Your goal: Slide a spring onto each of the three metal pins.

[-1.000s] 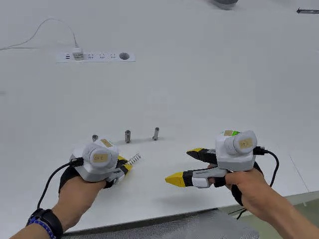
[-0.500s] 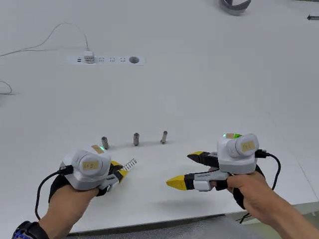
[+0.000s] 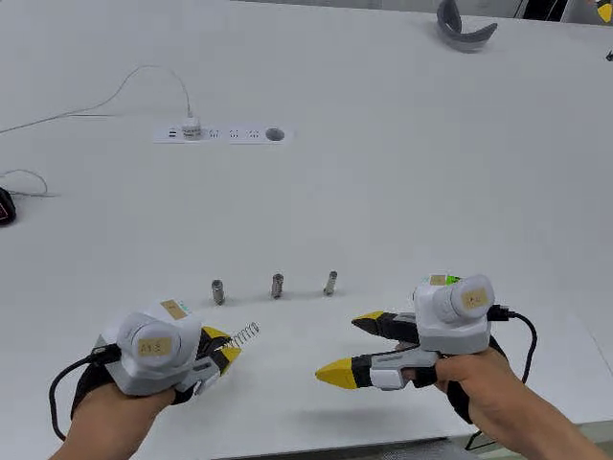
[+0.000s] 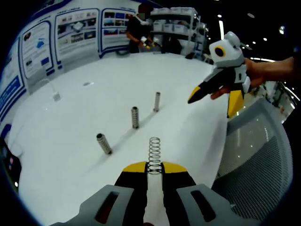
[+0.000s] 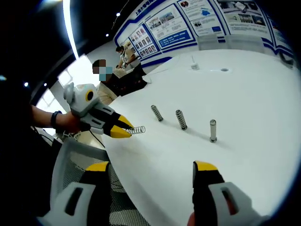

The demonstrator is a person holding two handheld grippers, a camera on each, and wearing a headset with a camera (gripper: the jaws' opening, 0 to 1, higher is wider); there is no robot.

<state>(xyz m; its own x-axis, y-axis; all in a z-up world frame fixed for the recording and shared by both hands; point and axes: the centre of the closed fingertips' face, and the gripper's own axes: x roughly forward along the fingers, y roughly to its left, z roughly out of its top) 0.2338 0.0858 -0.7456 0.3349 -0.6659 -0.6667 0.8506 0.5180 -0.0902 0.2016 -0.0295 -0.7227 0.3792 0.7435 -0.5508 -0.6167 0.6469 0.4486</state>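
Three short metal pins stand in a row on the white bench. The left pin (image 3: pixel 217 291) (image 4: pixel 103 143) and the middle pin (image 3: pixel 277 285) (image 4: pixel 135 117) each carry a spring. The right pin (image 3: pixel 330 282) (image 4: pixel 156 101) (image 5: pixel 213 130) is bare. My left gripper (image 3: pixel 226 347) (image 4: pixel 154 166) is shut on a loose spring (image 3: pixel 243 333) (image 4: pixel 154 153) (image 5: pixel 136 129), near and left of the pins. My right gripper (image 3: pixel 356 347) (image 5: pixel 151 167) hovers open at the near right, nothing between its yellow-tipped fingers.
A white power strip (image 3: pixel 222 135) with a plugged cable lies further back on the bench. A grey curved object (image 3: pixel 465 24) rests at the far right. The bench's near edge runs just below both hands. A person stands beyond the bench in the gripper views.
The head camera tilted, so everything shifted down and right. My left gripper with the spring has drawn back slightly toward the near left. The right gripper has barely moved.
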